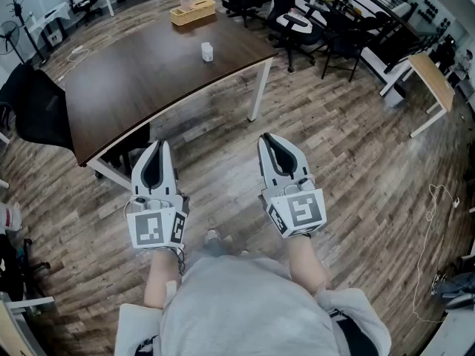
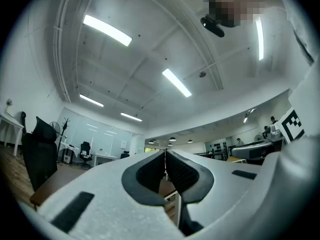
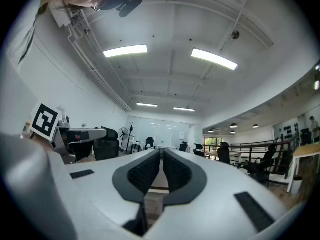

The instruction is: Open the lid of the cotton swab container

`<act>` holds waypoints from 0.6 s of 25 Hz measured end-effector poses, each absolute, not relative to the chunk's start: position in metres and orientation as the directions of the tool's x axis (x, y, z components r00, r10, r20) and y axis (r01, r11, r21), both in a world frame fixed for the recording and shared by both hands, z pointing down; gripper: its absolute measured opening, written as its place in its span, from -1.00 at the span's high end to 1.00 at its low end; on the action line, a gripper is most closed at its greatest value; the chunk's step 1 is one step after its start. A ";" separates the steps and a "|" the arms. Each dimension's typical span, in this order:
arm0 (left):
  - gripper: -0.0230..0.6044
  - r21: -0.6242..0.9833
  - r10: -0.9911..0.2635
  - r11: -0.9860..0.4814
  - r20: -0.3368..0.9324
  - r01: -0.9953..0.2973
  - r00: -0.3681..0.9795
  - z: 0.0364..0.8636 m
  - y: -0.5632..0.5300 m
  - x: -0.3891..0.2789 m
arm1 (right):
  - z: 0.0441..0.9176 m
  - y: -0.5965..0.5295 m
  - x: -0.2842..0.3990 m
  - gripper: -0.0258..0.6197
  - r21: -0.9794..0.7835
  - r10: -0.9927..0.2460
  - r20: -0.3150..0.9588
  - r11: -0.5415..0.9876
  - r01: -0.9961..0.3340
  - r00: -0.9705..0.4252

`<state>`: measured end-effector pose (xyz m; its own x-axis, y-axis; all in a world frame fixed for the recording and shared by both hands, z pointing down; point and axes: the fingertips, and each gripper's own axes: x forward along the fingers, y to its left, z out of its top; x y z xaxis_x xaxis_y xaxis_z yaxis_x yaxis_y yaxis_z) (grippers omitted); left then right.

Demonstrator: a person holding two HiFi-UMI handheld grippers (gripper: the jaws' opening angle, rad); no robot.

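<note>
At the far left a black chair (image 1: 41, 110) stands against the end of the dark brown counter (image 1: 133, 80), which runs slantwise across the upper left of the head view. The left claw (image 1: 158, 145) is held out over the wooden plank floor (image 1: 349, 147), its tip just short of the counter's near edge. In the left gripper view its two dark ribbed pads lie flat against each other with nothing between them, so it is closed and empty.

The cotton swab container (image 1: 207, 51), small and white, stands upright by itself towards the counter's far side, well apart from both claws. Its lid is too small to make out. Beyond it, near the far edge, sits a light wooden box (image 1: 192, 11).

The right claw (image 1: 269, 138) hangs over bare floor, just right of the counter's white leg (image 1: 258, 91). The right gripper view shows its pads pressed together on nothing: closed and empty as well.

Further right, black office chairs (image 1: 297, 22) crowd the top of the view, a pale wooden desk (image 1: 432, 80) stands at the right edge, and a thin cable (image 1: 429, 213) trails across the floor.
</note>
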<state>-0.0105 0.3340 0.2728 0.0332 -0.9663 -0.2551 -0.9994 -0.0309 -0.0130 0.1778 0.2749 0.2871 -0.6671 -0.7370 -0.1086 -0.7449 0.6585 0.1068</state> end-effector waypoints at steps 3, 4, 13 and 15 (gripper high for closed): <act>0.89 -0.007 -0.966 -0.029 -0.259 -1.000 0.030 0.273 0.328 -0.020 | 0.286 0.268 0.170 0.84 0.112 -0.737 -0.109 0.657 -0.745 -0.667; 0.89 -0.006 -0.965 -0.029 -0.259 -1.000 0.029 0.273 0.326 -0.023 | 0.286 0.266 0.167 0.84 0.114 -0.738 -0.109 0.657 -0.745 -0.666; 0.89 -0.009 -0.964 -0.040 -0.263 -0.999 0.041 0.274 0.299 -0.046 | 0.291 0.240 0.142 0.84 0.100 -0.753 -0.104 0.643 -0.760 -0.650; 0.89 -0.018 -0.963 -0.041 -0.265 -0.999 0.044 0.274 0.292 -0.053 | 0.293 0.233 0.134 0.84 0.101 -0.749 -0.100 0.648 -0.755 -0.655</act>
<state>-0.0530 0.2917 0.2740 0.0439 -0.9631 -0.2655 -0.9990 -0.0407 -0.0176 0.1339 0.2326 0.2930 -0.6554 -0.7486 -0.1000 -0.7552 0.6476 0.1010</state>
